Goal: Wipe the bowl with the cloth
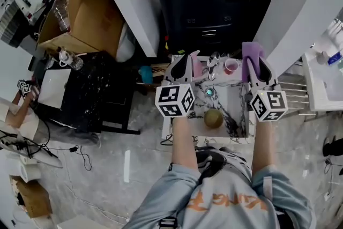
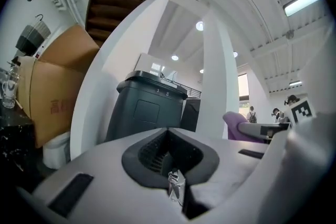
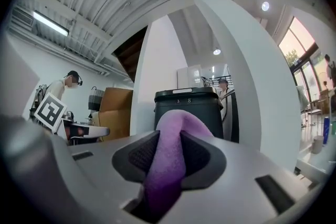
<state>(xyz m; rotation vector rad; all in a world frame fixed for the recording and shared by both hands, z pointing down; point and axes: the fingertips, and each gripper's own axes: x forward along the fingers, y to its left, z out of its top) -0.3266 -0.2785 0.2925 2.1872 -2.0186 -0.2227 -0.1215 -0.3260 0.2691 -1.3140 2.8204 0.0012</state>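
Both grippers are up and level here, so the job now looks like bringing the purple cloth (image 1: 251,54) down onto the olive bowl (image 1: 213,118), low centre of the head view on the marble table (image 1: 238,128). Best to open the left gripper (image 2: 168,136) and steady the rim before rubbing. The right gripper (image 3: 169,139) is pinching the cloth tight between its pads, upper right of centre, while the left one is pressed together on nothing.
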